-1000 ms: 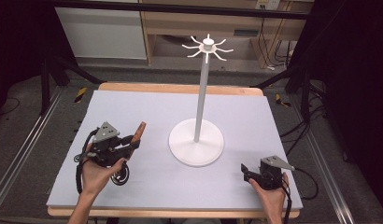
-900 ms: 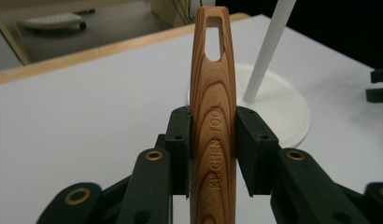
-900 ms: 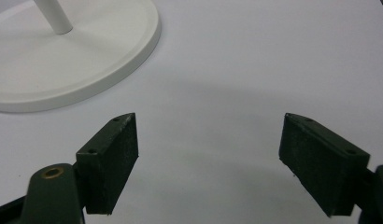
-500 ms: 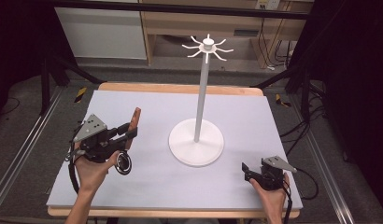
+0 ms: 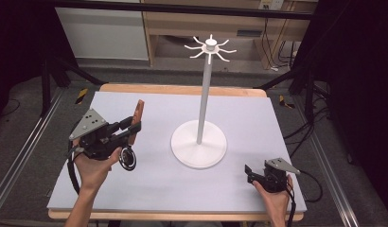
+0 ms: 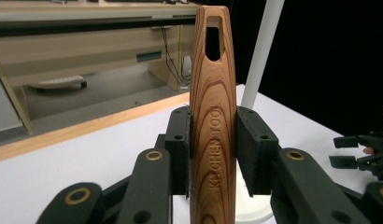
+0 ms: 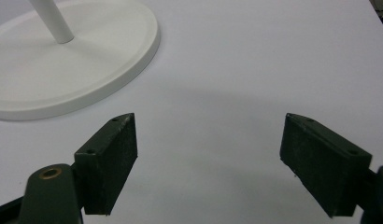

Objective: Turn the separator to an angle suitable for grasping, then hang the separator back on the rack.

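My left gripper [image 5: 133, 127] is shut on a wooden-handled kitchen tool [image 5: 137, 112], held above the left half of the table. The handle [image 6: 213, 93] stands upright between the pads, with a hanging slot at its top and "KITCHEN TOOL" engraved on it. The tool's round black end [image 5: 127, 158] hangs below the hand. A white stand [image 5: 205, 94] with several hooks [image 5: 210, 47] at its top rises from a round base [image 5: 199, 150] mid-table, to the right of the tool. My right gripper [image 5: 249, 172] rests open at the front right, nothing between its pads [image 7: 110, 158].
The stand's base [image 7: 63, 70] lies ahead and left of my right gripper. The white pole [image 6: 262, 51] rises just behind the handle, and the right gripper [image 6: 362, 149] shows farther off. A wooden shelf unit [image 5: 239, 23] stands beyond the table's far edge [image 5: 182, 89].
My left gripper has risen with the tool, and the wooden handle has swung from pointing right to nearly upright. The right gripper has stayed where it was.
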A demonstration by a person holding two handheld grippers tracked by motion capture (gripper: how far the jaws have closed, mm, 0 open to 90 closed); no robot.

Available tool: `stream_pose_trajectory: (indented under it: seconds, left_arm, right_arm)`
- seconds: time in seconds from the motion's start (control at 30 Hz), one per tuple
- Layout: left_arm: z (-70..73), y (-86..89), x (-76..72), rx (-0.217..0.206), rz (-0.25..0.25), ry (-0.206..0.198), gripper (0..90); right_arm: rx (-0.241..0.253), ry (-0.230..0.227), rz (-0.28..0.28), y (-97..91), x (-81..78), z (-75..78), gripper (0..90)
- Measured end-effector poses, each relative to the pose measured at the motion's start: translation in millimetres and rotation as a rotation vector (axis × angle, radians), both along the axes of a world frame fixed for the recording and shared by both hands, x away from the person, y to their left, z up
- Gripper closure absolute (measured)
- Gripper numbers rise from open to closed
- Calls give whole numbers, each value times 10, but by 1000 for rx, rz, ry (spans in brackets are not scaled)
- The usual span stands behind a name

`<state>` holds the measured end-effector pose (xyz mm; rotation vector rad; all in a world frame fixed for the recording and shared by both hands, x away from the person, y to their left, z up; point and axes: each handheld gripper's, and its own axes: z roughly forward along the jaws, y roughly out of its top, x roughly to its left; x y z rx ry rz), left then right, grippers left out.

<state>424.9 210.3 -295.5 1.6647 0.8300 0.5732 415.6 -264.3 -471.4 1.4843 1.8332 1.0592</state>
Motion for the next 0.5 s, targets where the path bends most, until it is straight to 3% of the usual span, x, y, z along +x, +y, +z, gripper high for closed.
stream_pose_trajectory:
  seconds: [0.5]
  left_arm:
    - [306, -109, 34, -35, -17, -69, 673]
  right_arm:
    - [-7, 2, 2, 3, 11, -4, 193]
